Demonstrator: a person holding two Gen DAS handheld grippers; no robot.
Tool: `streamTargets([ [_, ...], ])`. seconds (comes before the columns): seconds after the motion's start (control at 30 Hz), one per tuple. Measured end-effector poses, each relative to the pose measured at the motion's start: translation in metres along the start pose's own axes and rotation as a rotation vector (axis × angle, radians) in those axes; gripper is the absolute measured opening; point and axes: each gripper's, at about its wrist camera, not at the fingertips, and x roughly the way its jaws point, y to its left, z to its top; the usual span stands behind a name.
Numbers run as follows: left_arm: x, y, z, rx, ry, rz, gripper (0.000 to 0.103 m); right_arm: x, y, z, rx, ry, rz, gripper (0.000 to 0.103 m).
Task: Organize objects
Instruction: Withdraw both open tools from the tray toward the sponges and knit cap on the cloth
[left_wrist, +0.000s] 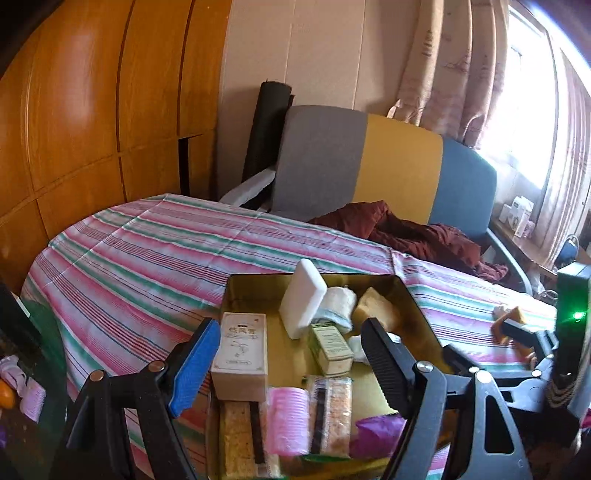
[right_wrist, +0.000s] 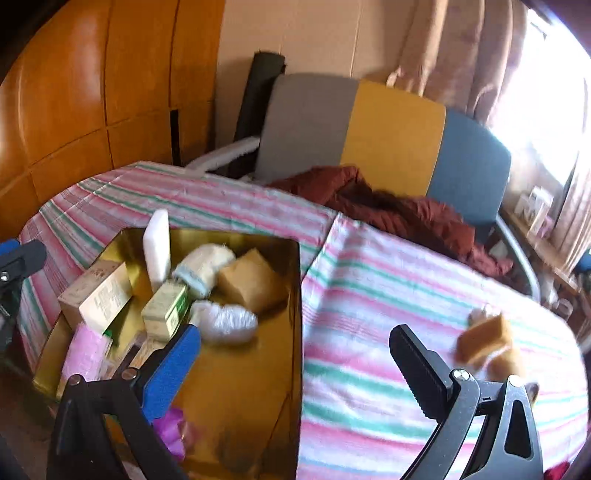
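Observation:
A gold tray (left_wrist: 255, 291) (right_wrist: 236, 387) lies on the striped cloth (left_wrist: 140, 258). It holds a white printed box (left_wrist: 242, 354), a white foam block (left_wrist: 303, 302), a rolled towel (left_wrist: 338, 299), a tan sponge (left_wrist: 375, 306), a small green box (left_wrist: 330, 347), a pink roller (left_wrist: 288, 421), snack bars (left_wrist: 330, 413) and a purple scrap (left_wrist: 376, 430). My left gripper (left_wrist: 291, 356) hangs open over the tray's near end, touching nothing. My right gripper (right_wrist: 295, 354) stands wide open over the tray's right rim, with nothing between its fingers. Another tan sponge (right_wrist: 484, 343) lies on the cloth, right of its black finger (right_wrist: 415, 369).
Behind the table stands a chair (left_wrist: 399, 162) with a grey, yellow and blue back, and a dark red garment (left_wrist: 417, 232) is heaped on it. A wooden wardrobe (left_wrist: 92, 110) fills the left. Curtains (left_wrist: 461, 66) and a bright window lie right, with small boxes (left_wrist: 517, 214) on the sill.

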Motion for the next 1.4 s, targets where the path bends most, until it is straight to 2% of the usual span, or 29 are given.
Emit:
streamTargets([
  [0.17,-0.01,-0.013,-0.005,0.042,-0.004,-0.019,0.079,-0.004,-0.012,-0.015,0.054,0.026,0.069,0.103],
  [0.43,-0.019,-0.036,-0.016,0.117,-0.015,-0.013,0.079,-0.017,-0.038,-0.032,0.169,0.023,0.107,0.103],
  [0.87,-0.018,-0.066,-0.033,0.186,0.045,-0.089,0.079,-0.028,-0.072,-0.049,0.187,0.033,0.055,0.103],
  [1.4,-0.017,-0.11,-0.047,0.317,0.087,-0.134,0.079,-0.03,-0.167,-0.057,0.264,0.069,-0.077,0.103],
])
